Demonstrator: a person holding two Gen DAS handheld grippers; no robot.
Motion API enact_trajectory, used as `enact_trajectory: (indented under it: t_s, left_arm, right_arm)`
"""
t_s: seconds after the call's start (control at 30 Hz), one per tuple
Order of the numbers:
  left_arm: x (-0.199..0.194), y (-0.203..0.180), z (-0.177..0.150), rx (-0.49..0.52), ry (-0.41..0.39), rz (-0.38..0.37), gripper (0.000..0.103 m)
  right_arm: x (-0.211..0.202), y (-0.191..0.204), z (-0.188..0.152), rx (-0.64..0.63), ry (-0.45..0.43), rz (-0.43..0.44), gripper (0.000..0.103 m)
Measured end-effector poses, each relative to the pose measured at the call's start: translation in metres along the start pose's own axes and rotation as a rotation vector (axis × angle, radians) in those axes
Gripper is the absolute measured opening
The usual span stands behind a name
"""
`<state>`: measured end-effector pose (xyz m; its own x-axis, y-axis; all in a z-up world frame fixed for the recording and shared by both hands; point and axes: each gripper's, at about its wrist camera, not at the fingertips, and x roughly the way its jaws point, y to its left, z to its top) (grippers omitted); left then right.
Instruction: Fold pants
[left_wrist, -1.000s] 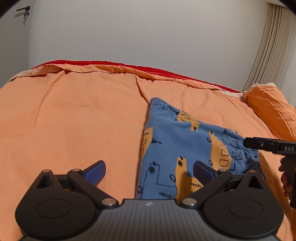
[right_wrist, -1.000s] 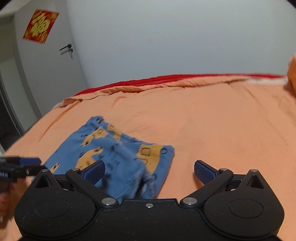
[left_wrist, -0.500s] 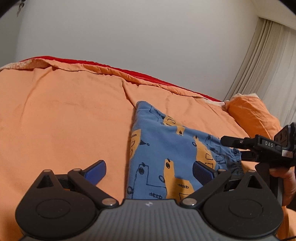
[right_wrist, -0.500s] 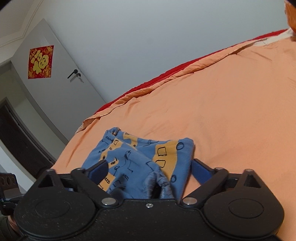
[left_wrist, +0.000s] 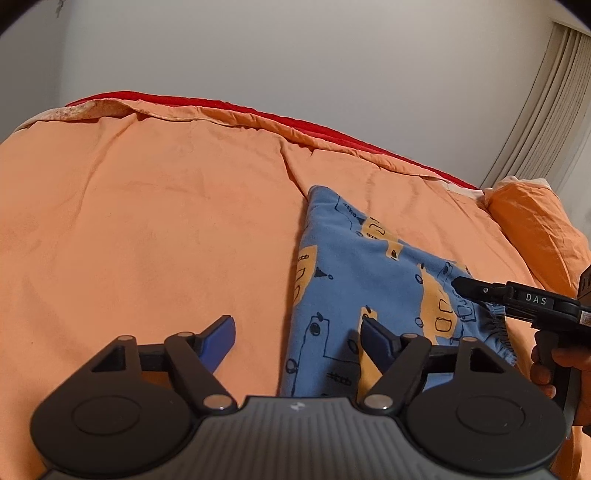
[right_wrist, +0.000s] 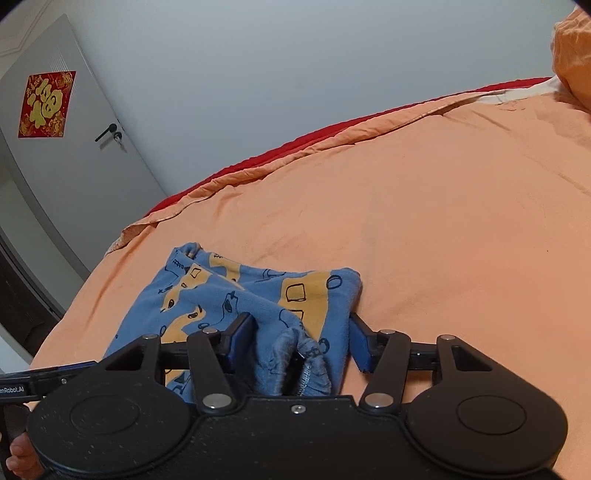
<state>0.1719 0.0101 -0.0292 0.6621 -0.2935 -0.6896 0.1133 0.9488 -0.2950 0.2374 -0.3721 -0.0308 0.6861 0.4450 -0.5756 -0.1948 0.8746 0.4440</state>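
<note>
On the orange bed (right_wrist: 443, 221) the blue pants (right_wrist: 236, 291) lie partly folded, the right gripper (right_wrist: 301, 341) spread around their bunched waistband, the left gripper (left_wrist: 297, 338) spread at the leg edge; pinching comes next, I'd say.

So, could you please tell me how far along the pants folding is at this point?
Done: the pants already lie doubled into a compact shape on the orange bedcover. In hand: the right tool straddles the bunched waistband end, its fingers open around the cloth, not yet closed. The left tool is open with only one finger over the near edge. Left: gripping and making the next fold.
</note>
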Motion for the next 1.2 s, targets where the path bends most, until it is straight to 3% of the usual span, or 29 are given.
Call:
enact_trajectory:
  t_s: [0.13, 0.2, 0.27, 0.33, 0.4, 0.43, 0.5, 0.73, 0.9, 1.13, 1.2]
  left_arm:
    - [0.0, -0.004, 0.0, 0.02, 0.006, 0.002, 0.077]
    - [-0.001, -0.007, -0.001, 0.034, 0.008, -0.001, 0.068]
    - [-0.001, -0.009, -0.001, 0.049, 0.017, -0.012, 0.05]
    - [-0.001, -0.011, -0.001, 0.046, 0.025, -0.039, 0.039]
    - [-0.001, -0.013, -0.002, 0.04, 0.019, -0.04, 0.027]
    - [-0.002, -0.014, -0.002, 0.043, 0.01, -0.035, 0.016]
    - [-0.005, -0.02, -0.001, 0.07, -0.016, -0.013, 0.008]
    - [-0.02, -0.057, 0.013, 0.22, -0.172, -0.009, 0.005]
    - [-0.005, -0.073, 0.028, 0.222, -0.228, -0.028, 0.005]
    - [0.041, -0.068, 0.015, 0.172, -0.104, -0.018, 0.006]
    - [0.045, -0.061, 0.009, 0.152, -0.083, -0.005, 0.008]
  right_arm:
    - [0.0, -0.003, -0.001, 0.021, -0.002, 0.006, 0.06]
    - [0.0, -0.001, -0.001, 0.016, -0.005, 0.0, 0.059]
    - [0.0, 0.003, -0.001, 0.0, -0.007, -0.016, 0.055]
    - [-0.001, 0.008, -0.001, -0.019, -0.009, -0.021, 0.046]
    - [-0.002, 0.012, -0.001, -0.038, -0.015, -0.025, 0.032]
    - [-0.003, 0.016, 0.0, -0.06, -0.018, -0.032, 0.029]
    - [-0.007, 0.026, 0.001, -0.138, -0.031, -0.06, 0.019]
    - [-0.03, 0.049, 0.023, -0.28, -0.155, -0.085, 0.017]
    - [-0.038, 0.039, 0.049, -0.303, -0.228, -0.138, 0.017]
    - [-0.017, 0.011, 0.047, -0.272, -0.141, -0.198, 0.019]
    - [-0.014, 0.009, 0.041, -0.284, -0.133, -0.216, 0.024]
